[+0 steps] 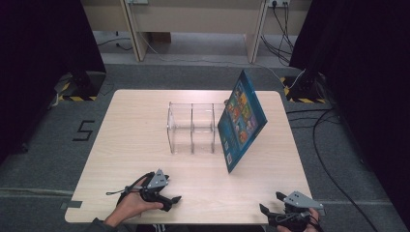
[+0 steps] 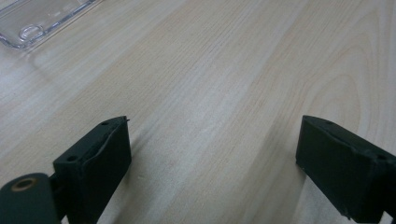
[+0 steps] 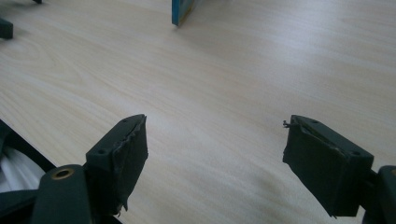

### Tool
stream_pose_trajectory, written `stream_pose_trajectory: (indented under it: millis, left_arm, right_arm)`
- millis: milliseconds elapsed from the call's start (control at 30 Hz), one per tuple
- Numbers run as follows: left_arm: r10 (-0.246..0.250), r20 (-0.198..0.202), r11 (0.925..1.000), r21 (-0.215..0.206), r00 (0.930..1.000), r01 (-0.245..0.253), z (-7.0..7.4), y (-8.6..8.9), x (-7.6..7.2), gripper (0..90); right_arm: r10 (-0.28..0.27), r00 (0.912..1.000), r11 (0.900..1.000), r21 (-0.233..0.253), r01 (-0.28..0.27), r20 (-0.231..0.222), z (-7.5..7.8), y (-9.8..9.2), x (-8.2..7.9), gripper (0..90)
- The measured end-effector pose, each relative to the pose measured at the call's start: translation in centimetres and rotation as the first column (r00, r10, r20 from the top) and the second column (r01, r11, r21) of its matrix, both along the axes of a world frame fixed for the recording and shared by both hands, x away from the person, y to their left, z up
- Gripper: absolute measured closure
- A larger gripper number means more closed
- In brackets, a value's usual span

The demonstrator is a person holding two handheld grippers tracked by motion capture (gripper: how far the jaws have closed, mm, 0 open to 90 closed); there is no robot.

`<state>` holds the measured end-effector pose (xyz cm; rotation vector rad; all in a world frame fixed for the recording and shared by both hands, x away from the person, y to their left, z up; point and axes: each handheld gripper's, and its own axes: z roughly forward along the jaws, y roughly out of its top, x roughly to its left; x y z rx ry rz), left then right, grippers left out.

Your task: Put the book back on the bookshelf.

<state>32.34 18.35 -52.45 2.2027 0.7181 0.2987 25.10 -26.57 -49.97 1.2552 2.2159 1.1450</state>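
Observation:
A blue picture book [image 1: 241,120] leans tilted against the right end of a clear plastic rack [image 1: 191,127] in the middle of the table. The book's lower corner [image 3: 180,11] shows at the top of the right gripper view. My left gripper [image 1: 170,199] rests near the table's front edge at the left, held in a hand, jaws wide apart with bare wood between them [image 2: 212,158]. My right gripper [image 1: 272,203] sits at the front right corner, also open and holding nothing [image 3: 215,154]. A corner of the clear rack [image 2: 35,23] appears in the left gripper view.
The light wooden table [image 1: 135,145] has open surface left of the rack and along the front. Dark curtains stand on both sides. Cables [image 1: 333,145] run over the grey floor to the right. A "5" mark [image 1: 83,130] is on the floor at the left.

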Motion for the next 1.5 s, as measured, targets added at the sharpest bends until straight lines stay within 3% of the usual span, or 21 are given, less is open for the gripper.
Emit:
stream_pose_trajectory:
  millis: [500,733,1067,1500]
  left_arm:
    - [0.000,0.000,1.0000,0.000,1.0000,0.000,0.0,0.0,0.0,9.5]
    - [0.000,0.000,1.0000,0.000,1.0000,0.000,0.0,0.0,0.0,9.5]
    - [0.000,0.000,1.0000,0.000,1.0000,0.000,0.0,0.0,0.0,9.4]
    - [0.000,0.000,1.0000,0.000,1.0000,0.000,0.0,0.0,0.0,9.5]
  right_arm:
    - [0.012,0.9988,0.998,-0.058,-0.015,-0.048,-0.6,-0.1,-0.3,20.8]
    - [0.003,0.9957,0.994,-0.113,-0.013,-0.092,-1.2,-0.2,-0.4,20.6]
    - [0.019,0.9971,0.988,-0.153,-0.030,-0.073,-1.4,0.1,-0.6,18.8]
    - [0.024,0.9972,0.987,-0.155,-0.035,-0.071,-1.4,0.1,-0.7,17.7]
